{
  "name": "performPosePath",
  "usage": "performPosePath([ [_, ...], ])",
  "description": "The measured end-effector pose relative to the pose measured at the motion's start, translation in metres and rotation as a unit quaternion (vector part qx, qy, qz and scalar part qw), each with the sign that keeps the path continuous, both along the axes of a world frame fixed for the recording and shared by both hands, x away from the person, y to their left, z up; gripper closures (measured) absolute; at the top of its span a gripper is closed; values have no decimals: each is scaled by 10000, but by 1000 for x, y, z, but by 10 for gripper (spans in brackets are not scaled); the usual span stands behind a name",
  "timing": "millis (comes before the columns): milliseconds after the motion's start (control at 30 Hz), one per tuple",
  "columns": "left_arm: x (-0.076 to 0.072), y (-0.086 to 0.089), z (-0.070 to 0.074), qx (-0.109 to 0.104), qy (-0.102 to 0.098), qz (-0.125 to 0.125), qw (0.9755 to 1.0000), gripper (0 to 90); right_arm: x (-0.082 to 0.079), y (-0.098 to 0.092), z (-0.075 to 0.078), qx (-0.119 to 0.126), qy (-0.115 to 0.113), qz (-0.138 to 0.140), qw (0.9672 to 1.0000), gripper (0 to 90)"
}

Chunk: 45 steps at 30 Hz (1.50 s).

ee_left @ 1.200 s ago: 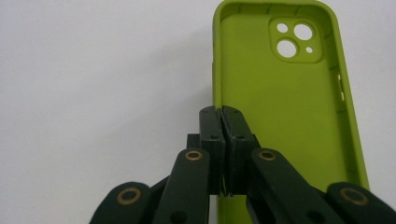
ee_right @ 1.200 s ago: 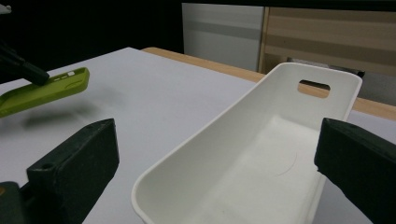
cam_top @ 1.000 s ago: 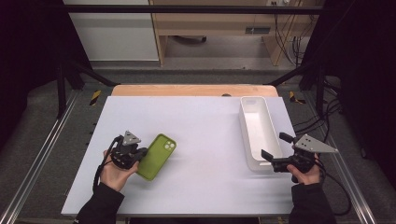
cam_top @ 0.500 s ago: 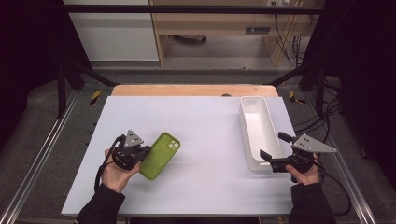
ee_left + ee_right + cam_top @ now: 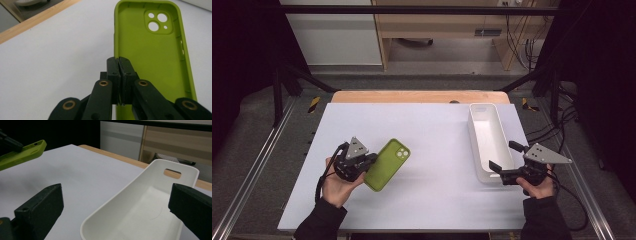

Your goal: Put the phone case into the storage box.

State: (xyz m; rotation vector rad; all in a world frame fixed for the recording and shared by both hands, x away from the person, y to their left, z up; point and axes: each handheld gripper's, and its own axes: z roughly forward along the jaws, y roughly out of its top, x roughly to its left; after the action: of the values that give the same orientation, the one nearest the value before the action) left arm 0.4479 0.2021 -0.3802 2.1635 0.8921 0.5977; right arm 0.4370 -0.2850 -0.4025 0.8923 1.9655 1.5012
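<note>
Item: green phone case (image 5: 387, 164), clamped at its near edge in my left hand-held gripper (image 5: 362, 166), raised off the table (image 5: 437, 130), long axis pointing away and rightward. White bin (image 5: 488, 140) lies well right, beside the right hand-held gripper (image 5: 504, 162), jaws apart.

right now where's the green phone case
In the high view the green phone case is at the table's left, pinched by the left gripper, well left of the white bin.
</note>
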Motion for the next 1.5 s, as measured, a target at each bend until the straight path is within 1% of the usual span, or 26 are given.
performPosePath([
  [100,0,-3,2,-1,-47,-47,10000,879,-1,2,2,-19,-30,14,10000,5],
  [133,0,-6,4,29,-82,-109,9999,879,-1,5,4,-44,-54,49,10000,5],
  [233,-1,-11,7,38,-151,-178,9997,879,-2,9,6,-68,-85,96,9999,5],
  [333,-1,-17,10,62,-212,-267,9994,879,-3,12,8,-73,-45,108,9999,5],
  [500,-1,-26,12,103,-283,-365,9989,879,-3,18,11,-157,-40,126,9998,6],
  [600,-3,-33,13,174,-370,-444,9982,879,-4,25,14,-261,-13,147,9995,8],
  [700,-3,-37,13,206,-391,-471,9979,879,-4,29,16,-322,9,172,9993,10],
  [833,-4,-42,11,270,-441,-504,9974,879,-4,40,19,-450,58,207,9988,15],
  [900,-4,-43,11,291,-450,-511,9973,879,-4,43,20,-465,53,215,9987,15],
  [933,-4,-44,11,316,-471,-521,9970,880,-3,48,21,-523,108,243,9983,15],
  [1000,-4,-45,11,334,-478,-523,9969,879,-3,50,21,-550,108,259,9981,15],
  [1033,-4,-46,11,345,-499,-529,9968,879,-3,55,23,-627,132,276,9976,15],
  [1067,-4,-47,11,356,-510,-532,9966,879,-3,55,23,-627,132,276,9976,15],
  [1100,-5,-49,10,389,-550,-555,9962,880,-2,61,24,-683,139,292,9971,16],
  [1233,-6,-54,10,453,-600,-592,9954,880,-1,71,27,-736,146,314,9967,25],
  [1300,-6,-57,11,480,-634,-614,9949,880,1,76,29,-777,241,319,9962,23],
  [1367,-7,-60,11,482,-671,-632,9946,880,3,82,30,-804,257,353,9958,25],
  [1400,-7,-61,11,522,-687,-654,9941,880,4,84,31,-814,274,364,9956,25],
  [1500,-8,-64,10,565,-729,-677,9934,880,6,92,35,-861,260,392,9952,37],
])
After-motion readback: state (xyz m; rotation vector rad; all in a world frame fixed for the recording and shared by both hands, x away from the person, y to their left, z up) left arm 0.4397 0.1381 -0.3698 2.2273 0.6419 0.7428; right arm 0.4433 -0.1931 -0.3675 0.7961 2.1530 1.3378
